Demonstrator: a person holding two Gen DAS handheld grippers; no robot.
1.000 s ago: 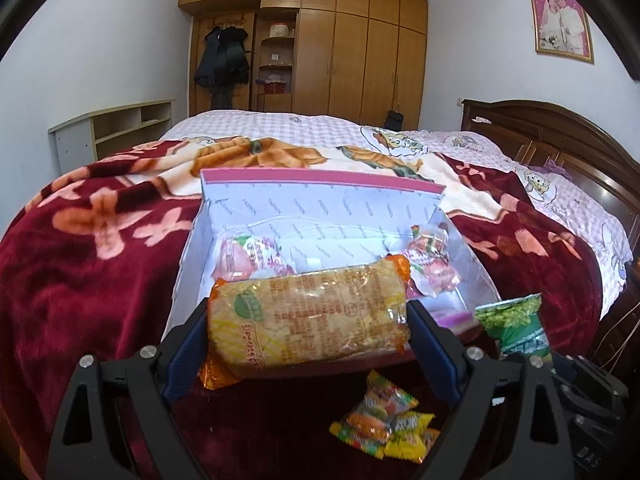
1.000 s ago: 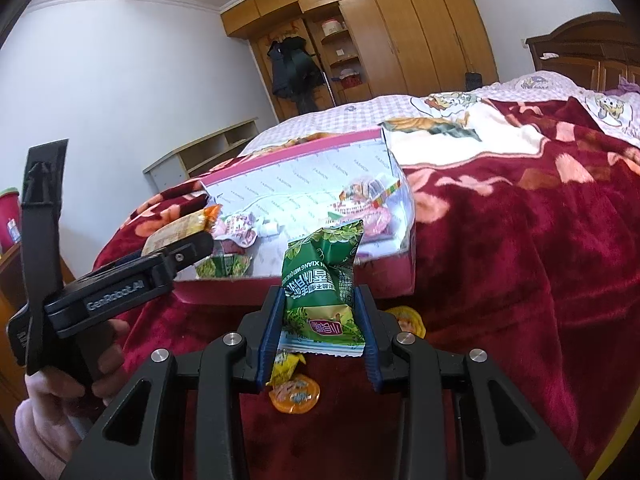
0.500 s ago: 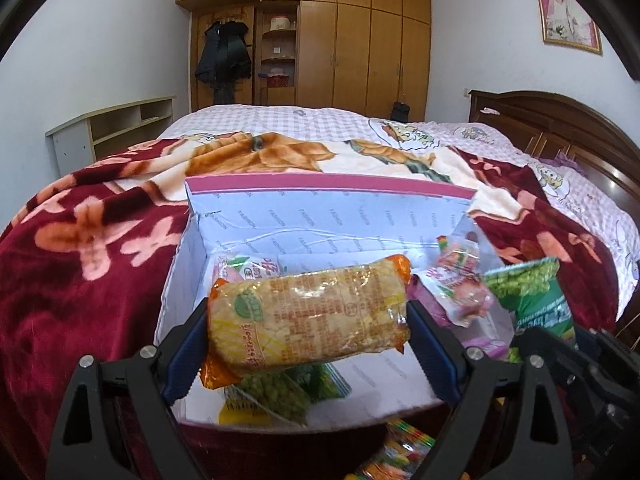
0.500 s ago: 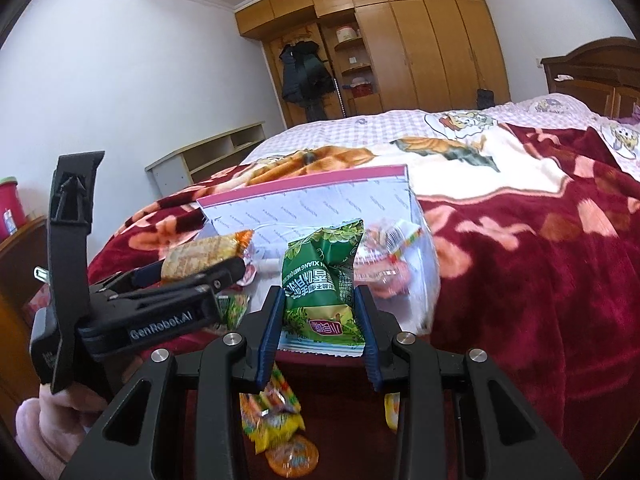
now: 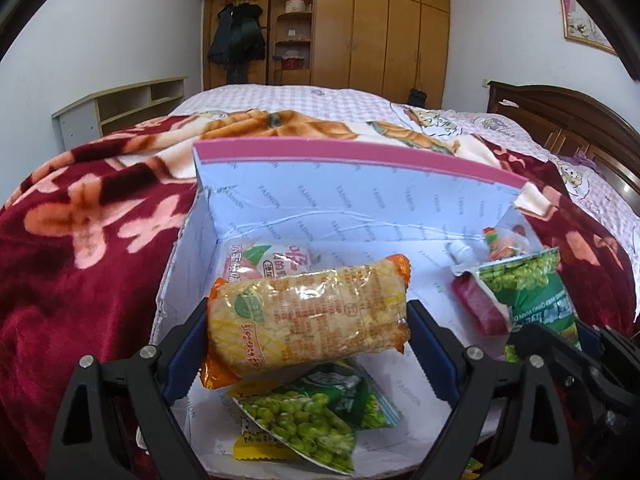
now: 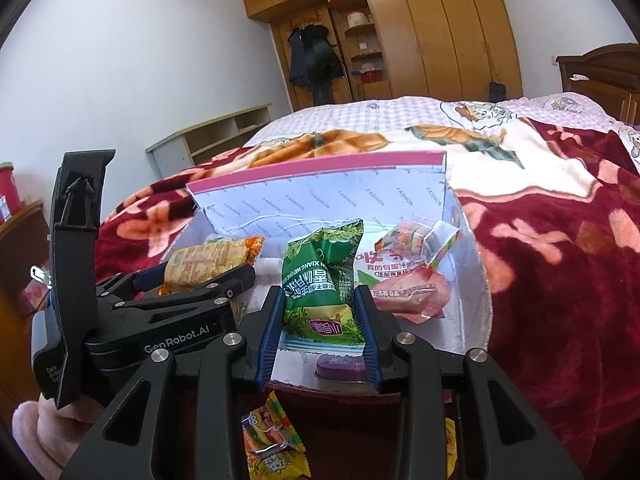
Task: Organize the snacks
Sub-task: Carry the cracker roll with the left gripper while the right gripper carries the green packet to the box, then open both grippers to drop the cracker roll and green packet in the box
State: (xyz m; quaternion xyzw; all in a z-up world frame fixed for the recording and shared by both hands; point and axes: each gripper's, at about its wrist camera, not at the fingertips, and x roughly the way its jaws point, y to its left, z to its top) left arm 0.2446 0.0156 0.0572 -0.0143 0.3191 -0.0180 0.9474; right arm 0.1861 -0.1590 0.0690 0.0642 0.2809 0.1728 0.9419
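My left gripper [image 5: 308, 320] is shut on a yellow-orange cracker pack [image 5: 308, 316] and holds it over the open white box with a pink rim [image 5: 360, 160]. My right gripper [image 6: 318, 300] is shut on a green pea snack bag [image 6: 320, 276], held over the box's near right part. The green bag also shows in the left wrist view [image 5: 536, 296]. The cracker pack and left gripper show in the right wrist view [image 6: 208, 260]. Inside the box lie green pea bags [image 5: 304, 420], a pink jelly pouch [image 5: 272, 260] and a pink pouch [image 6: 400, 280].
The box sits on a red flowered blanket [image 5: 80, 260] on a bed. Loose candy packets [image 6: 272, 440] lie on the blanket in front of the box. A purple cup [image 6: 340, 368] sits at the box's near edge. A wooden headboard [image 5: 580, 120] stands at the right.
Both grippers have moved forward and over the box, each still holding its snack. The box now fills more of both views.
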